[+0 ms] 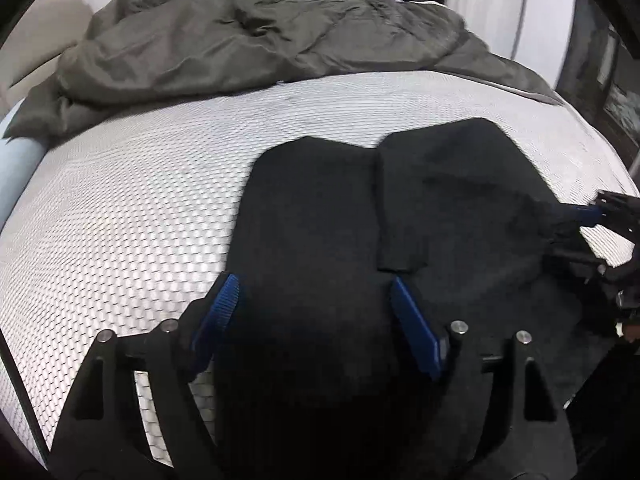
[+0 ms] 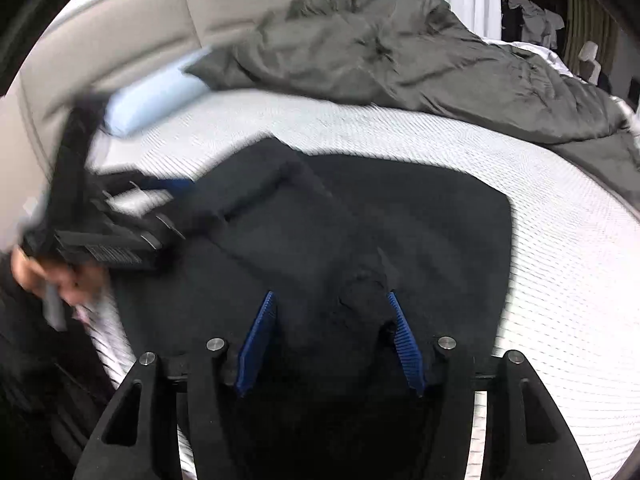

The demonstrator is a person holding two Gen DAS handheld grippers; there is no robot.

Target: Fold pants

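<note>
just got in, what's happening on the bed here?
A person is folding black pants on a white mattress, with a hand-held gripper in each hand. The left hand-held gripper and the right hand-held gripper both hang over the dark fabric with blue pads spread apart, not visibly pinching it. The pants lie mostly flat with one part folded over. A rumpled grey duvet is bunched at the far side, next to a light blue pillow.
</note>
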